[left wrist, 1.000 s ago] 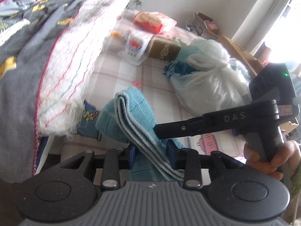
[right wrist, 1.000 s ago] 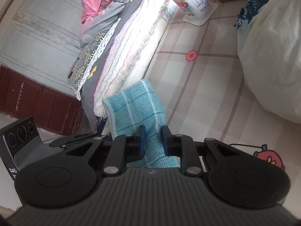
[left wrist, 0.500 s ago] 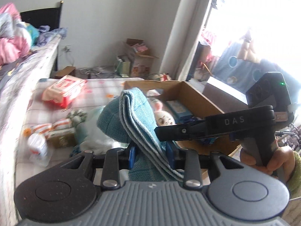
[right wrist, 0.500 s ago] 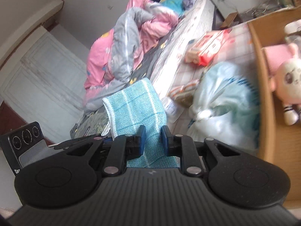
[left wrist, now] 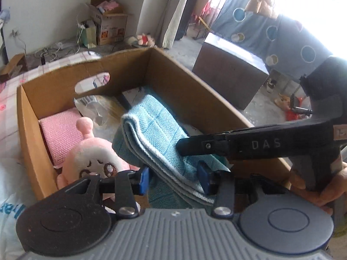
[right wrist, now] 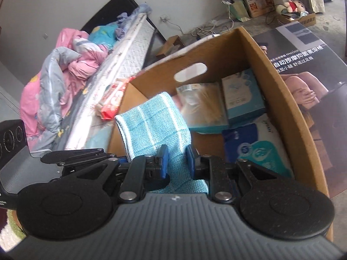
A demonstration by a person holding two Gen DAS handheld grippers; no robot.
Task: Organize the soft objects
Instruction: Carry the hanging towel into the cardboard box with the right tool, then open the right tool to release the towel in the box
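A folded teal towel [left wrist: 156, 134] is held by both grippers above an open cardboard box [left wrist: 195, 99]. My left gripper [left wrist: 173, 176] is shut on the towel's lower end. My right gripper [right wrist: 176, 162] is shut on the same towel [right wrist: 151, 121] and reaches in from the right in the left wrist view. Inside the box lie a pink plush toy [left wrist: 93, 153], a pink folded cloth [left wrist: 60, 134], a clear plastic pack [right wrist: 201, 99], a blue tissue box [right wrist: 243, 95] and a roll pack [right wrist: 260, 147].
A bed with pink and grey quilts [right wrist: 65, 65] stands left of the box [right wrist: 282, 99]. A red snack pack [right wrist: 112, 101] lies beside it. A dark cabinet [left wrist: 232, 73], cardboard boxes [left wrist: 108, 28] and cables line the far wall. A white plastic bag [left wrist: 8, 195] sits at lower left.
Both grippers carried the towel from the floor beside the bed, swinging round to above the open cardboard box. The grip on the towel is unchanged.
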